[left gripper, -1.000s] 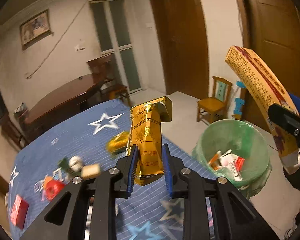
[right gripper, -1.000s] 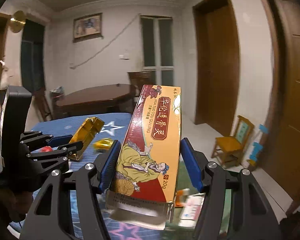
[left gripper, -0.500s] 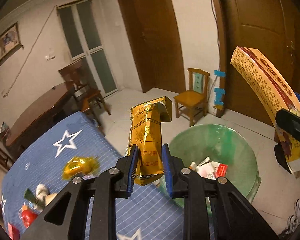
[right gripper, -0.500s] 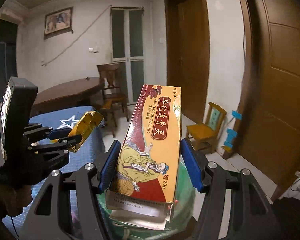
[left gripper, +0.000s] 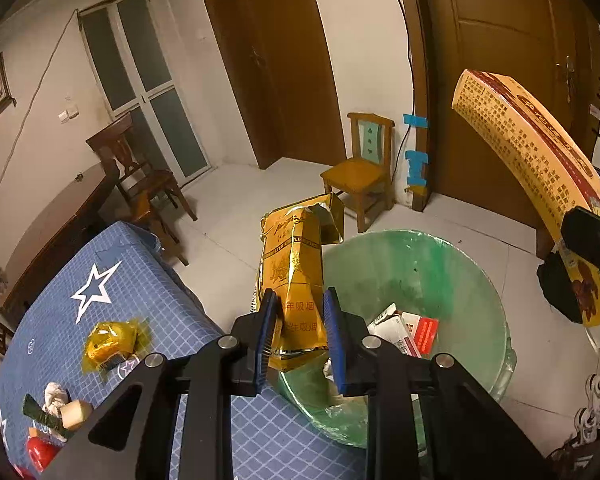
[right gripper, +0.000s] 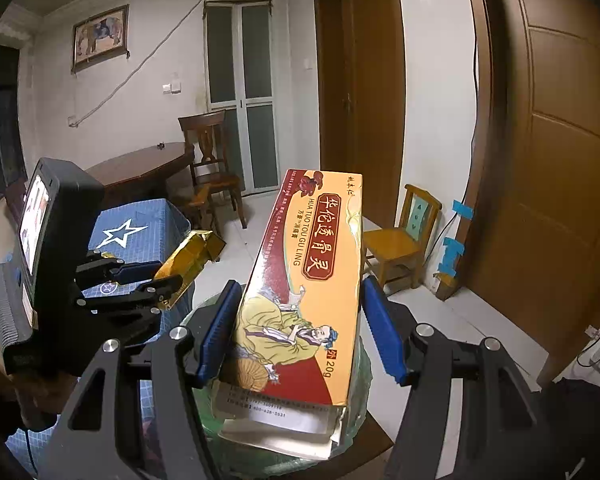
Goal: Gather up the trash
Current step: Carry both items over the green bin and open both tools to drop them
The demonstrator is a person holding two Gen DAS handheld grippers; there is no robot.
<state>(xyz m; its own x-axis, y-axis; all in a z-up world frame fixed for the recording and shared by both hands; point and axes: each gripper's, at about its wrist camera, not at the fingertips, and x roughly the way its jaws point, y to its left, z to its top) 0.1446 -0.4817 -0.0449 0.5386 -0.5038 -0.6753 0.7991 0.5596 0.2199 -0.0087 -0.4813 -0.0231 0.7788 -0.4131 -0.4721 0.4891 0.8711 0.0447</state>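
Note:
My left gripper (left gripper: 300, 308) is shut on a crumpled gold cigarette pack (left gripper: 294, 256), which stands upright between the blue pads. It hangs at the near rim of the green-lined trash bin (left gripper: 460, 264), just off the table's edge. Cartons and paper lie inside the bin. My right gripper (right gripper: 300, 300) is shut on a long orange medicine box (right gripper: 316, 264) and holds it tilted above the bin (right gripper: 364, 360), which the box mostly hides. In the right wrist view the left gripper (right gripper: 148, 280) and gold pack (right gripper: 192, 252) sit to the left. The orange box (left gripper: 528, 160) shows at the right of the left wrist view.
A table with a blue star-print cloth (left gripper: 148, 280) carries a yellow wrapper (left gripper: 110, 344), a tissue wad (left gripper: 56, 396), a wooden block (left gripper: 74, 418) and red items at its lower left. A small wooden chair (left gripper: 360, 172) stands beyond the bin by brown doors. A dark bag (left gripper: 560, 292) lies on the floor.
Both grippers swung away from the table toward the bin and sank. The gold pack went from over the blue cloth to the bin's rim. Both grips are unchanged.

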